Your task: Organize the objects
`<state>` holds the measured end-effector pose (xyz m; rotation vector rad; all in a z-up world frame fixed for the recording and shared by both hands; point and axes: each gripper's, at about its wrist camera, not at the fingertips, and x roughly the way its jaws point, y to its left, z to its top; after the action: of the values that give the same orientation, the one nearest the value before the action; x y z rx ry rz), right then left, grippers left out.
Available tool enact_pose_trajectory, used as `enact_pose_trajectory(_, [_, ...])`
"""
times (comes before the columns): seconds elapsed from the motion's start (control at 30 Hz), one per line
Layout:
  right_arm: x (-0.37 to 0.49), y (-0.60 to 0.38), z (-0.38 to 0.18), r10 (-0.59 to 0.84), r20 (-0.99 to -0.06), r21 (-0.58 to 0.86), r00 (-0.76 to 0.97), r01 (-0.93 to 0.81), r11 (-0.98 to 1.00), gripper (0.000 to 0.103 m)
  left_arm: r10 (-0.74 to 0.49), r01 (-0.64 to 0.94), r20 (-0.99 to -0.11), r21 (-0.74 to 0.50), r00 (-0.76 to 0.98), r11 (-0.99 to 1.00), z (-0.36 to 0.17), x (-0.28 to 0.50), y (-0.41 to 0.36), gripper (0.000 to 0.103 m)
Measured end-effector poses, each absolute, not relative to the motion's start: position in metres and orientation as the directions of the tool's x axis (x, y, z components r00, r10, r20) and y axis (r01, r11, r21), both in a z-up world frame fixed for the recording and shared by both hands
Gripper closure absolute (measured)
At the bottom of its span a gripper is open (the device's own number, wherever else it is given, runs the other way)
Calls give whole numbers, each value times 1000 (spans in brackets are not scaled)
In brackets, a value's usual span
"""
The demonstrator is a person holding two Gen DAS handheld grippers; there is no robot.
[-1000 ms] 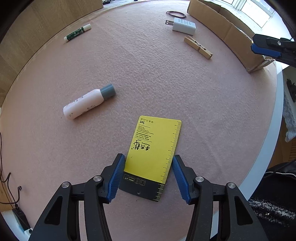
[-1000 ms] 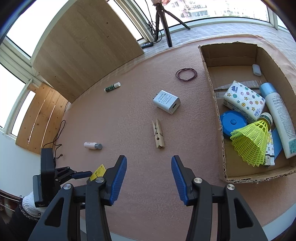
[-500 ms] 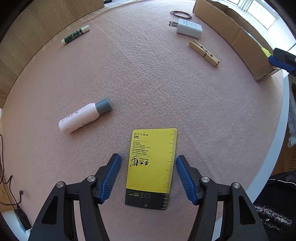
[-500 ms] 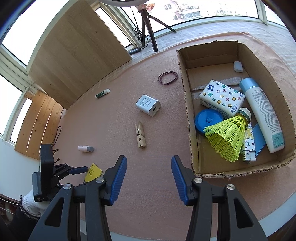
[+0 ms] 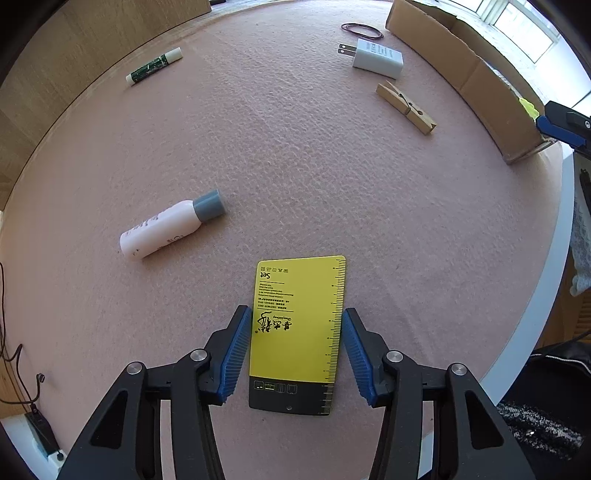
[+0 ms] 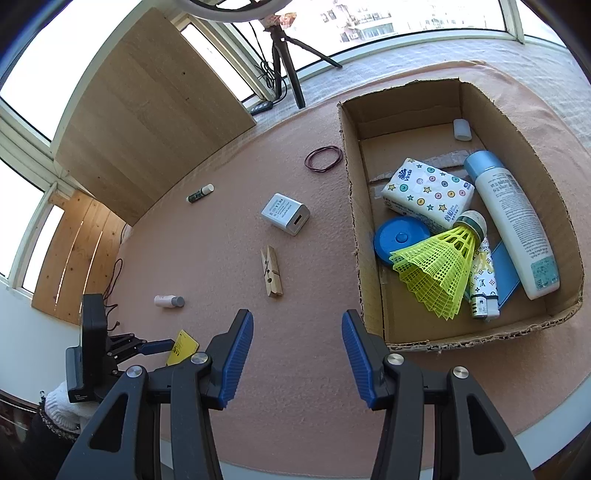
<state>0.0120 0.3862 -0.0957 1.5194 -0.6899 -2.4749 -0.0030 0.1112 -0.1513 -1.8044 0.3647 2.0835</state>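
Logged left gripper (image 5: 297, 314) pointing straight down at the pink mat (image 5: 332, 177), blue pads astride the yellow card (image 5: 299, 288). Found the card lying flat near the mat's front edge, black strip toward the camera, ruler marks along one long side. Caught the jaws just closing in, the card between them. Saw both pads right at the card's long edges, about half open; could not tell whether pressing or only touching. Spotted a white-gloved hand (image 6: 61, 402) behind that gripper in the right wrist view.

Logged right gripper (image 6: 297, 317) tilted down over bare mat, jaws parted about halfway, nothing between them, near the front corner of the cardboard box (image 6: 406, 110).

Counted loose on the mat:
- small white bottle (image 5: 170, 229) with grey cap, on its side, near the card
- green-labelled stick (image 5: 153, 68), far off toward the wooden panel
- white charger (image 5: 376, 59), wooden clothespin (image 5: 406, 109) just beside it
- dark rubber band (image 5: 362, 31), close to the box wall

Counted inside the box:
- patterned tissue pack (image 6: 428, 192)
- tall white bottle (image 6: 513, 221) with blue cap, lying down
- yellow shuttlecock (image 6: 436, 273), resting partly over a blue round lid (image 6: 395, 236)
- patterned lighter (image 6: 482, 288)
- small white piece (image 6: 461, 129) at the far wall, too small to identify
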Motion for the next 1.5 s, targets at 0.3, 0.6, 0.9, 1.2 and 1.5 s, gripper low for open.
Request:
enact_pose_trajectory(0.3, [16,390,-90,-363,-795,464,-485,-102,-880,57,175,-424,-966,-80,-191,-902,-111,-14,162,50])
enact_pose_trajectory(0.6, [29,409,-80,-298,-805,409,-513,-114,-906,57,299,-502,-915,-131,-270,-855,-72,-100,225,50])
enact_pose_trajectory(0.9, [46,439,-78,-249,-811,385,-530,-162,-909,57,370,-569,-878,-145,-303,-810,-59,-169,331,50])
enact_pose_trajectory(1.2, [53,470,-80,-210,-816,375,-538,-217,-901,57,377,-618,-880,-130,-289,-775,-68,-208,415,49])
enact_pose_trajectory(1.5, [55,486,-84,-193,-823,367,-534,-242,-898,57,374,-583,-885,-155,-278,-798,-79,-239,450,33])
